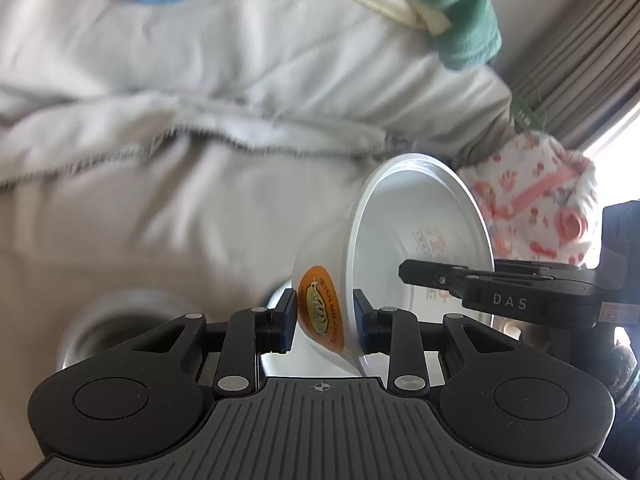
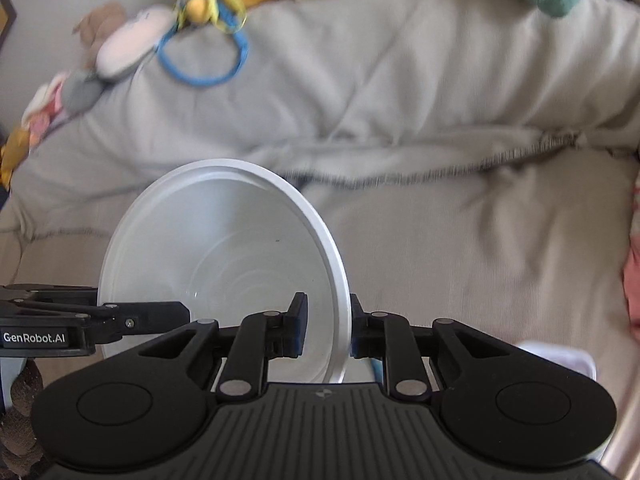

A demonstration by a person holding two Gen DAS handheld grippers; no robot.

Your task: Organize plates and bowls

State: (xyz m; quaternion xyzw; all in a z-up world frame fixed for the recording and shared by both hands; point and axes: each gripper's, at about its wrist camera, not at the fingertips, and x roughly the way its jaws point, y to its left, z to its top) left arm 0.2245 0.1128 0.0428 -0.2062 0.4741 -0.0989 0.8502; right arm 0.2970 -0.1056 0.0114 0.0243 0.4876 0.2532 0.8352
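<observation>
A white plastic bowl point(image 1: 416, 232) with an orange label on its outside is held on its side in the air, between both grippers. My left gripper point(image 1: 325, 322) is shut on its rim at the near edge. My right gripper point(image 2: 327, 332) is shut on the rim of the same bowl point(image 2: 216, 256), whose inside faces left. The right gripper's fingers point(image 1: 448, 276) show in the left wrist view at the bowl's mouth. The left gripper's fingers point(image 2: 132, 318) show in the right wrist view at the bowl's lower left.
A round metal bowl point(image 1: 120, 320) lies low on the left. A grey padded quilt point(image 2: 400, 100) fills the background. Soft toys point(image 2: 132, 44), a blue ring point(image 2: 200, 60) and a green plush point(image 1: 452, 8) lie on it. Patterned cloth point(image 1: 536, 200) and a curtain are at right.
</observation>
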